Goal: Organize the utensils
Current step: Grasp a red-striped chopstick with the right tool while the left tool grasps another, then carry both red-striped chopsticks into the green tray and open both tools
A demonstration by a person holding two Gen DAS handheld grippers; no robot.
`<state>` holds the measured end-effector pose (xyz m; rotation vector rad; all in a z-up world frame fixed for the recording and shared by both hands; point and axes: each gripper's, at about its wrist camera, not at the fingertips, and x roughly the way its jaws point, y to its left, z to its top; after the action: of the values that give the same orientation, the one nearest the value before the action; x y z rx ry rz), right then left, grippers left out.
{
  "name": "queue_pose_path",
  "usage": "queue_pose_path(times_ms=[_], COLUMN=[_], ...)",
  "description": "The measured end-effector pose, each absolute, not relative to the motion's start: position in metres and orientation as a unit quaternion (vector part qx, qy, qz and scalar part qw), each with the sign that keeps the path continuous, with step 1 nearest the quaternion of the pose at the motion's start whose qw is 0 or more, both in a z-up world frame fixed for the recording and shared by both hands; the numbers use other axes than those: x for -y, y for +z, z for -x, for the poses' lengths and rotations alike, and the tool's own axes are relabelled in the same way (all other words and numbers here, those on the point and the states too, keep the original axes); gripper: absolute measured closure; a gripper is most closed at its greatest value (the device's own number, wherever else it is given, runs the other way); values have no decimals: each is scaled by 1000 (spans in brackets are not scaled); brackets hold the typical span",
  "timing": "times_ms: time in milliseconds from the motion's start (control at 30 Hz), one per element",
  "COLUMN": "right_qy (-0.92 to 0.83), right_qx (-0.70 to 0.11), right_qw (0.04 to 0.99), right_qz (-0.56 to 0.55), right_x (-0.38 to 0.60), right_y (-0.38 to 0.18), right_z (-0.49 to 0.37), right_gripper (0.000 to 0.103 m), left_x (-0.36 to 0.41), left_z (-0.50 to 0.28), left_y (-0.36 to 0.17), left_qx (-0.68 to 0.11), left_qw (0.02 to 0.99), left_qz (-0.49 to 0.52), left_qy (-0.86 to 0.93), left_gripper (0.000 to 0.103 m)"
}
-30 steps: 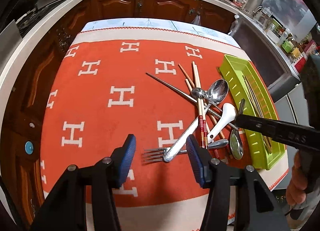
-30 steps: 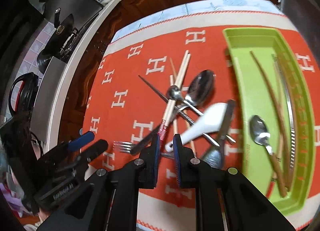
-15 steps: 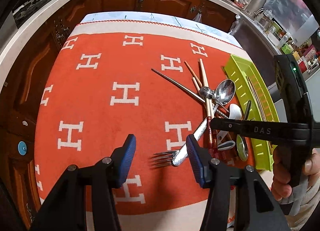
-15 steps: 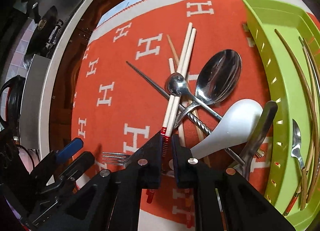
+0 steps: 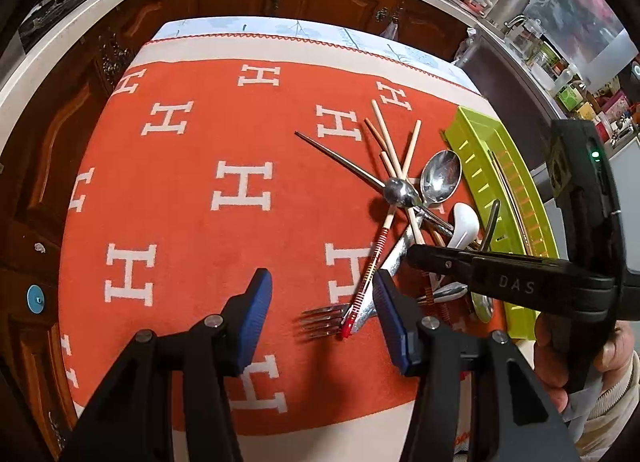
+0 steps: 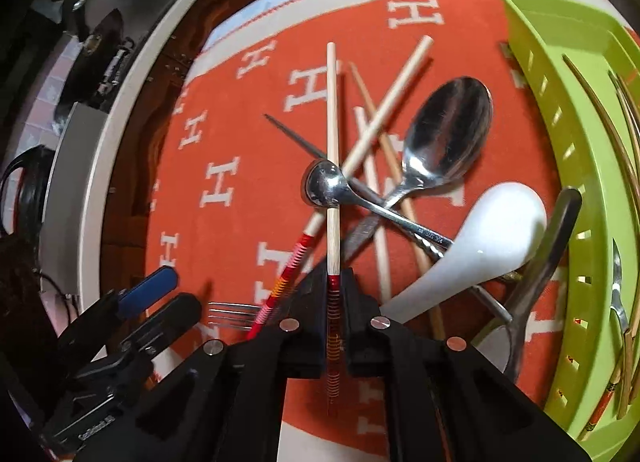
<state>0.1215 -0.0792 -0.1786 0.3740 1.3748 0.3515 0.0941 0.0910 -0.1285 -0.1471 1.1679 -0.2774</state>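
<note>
The green tray point(image 6: 560, 110) holds chopsticks point(image 6: 600, 118) and a spoon point(image 6: 618, 302).

Orange H-pattern cloth point(image 5: 248, 222) covers table; utensil heap point(image 6: 384, 190), fork point(image 5: 320, 318), green tray point(image 6: 560, 142) on it.
</note>
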Motion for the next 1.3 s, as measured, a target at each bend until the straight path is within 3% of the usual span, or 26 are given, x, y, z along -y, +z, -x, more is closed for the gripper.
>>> queue_pose_path(times_ms=[733,900,1067,1167,1300], right_qy=[184,187,191,194,200], right_qx=[-554,-545,-542,-538,-542], right_qw=[796,799,798,798,792], right_qz=[-161,-173,-185,-192,-197], right_x=[101,111,119,121,123], right_y=[-118,-114,-115,-117,-120], right_z=[-133,-137,-137,-136,-137], right_gripper=[98,98,98,97,98], left_x=[-51,-36,-26,-19,-37], left_z=[-138,-152,-162,-166,-163], left_y=[-158,-173,-177,-180,-180], left_qx=[-593,-610,-605,-604,-605], left_qw=[783,772,778,781,776], left_qz=[80,70,57,51,111], left_qy=[-171,-166,-159,-152,-138], left_gripper=[53,75,78,99,100])
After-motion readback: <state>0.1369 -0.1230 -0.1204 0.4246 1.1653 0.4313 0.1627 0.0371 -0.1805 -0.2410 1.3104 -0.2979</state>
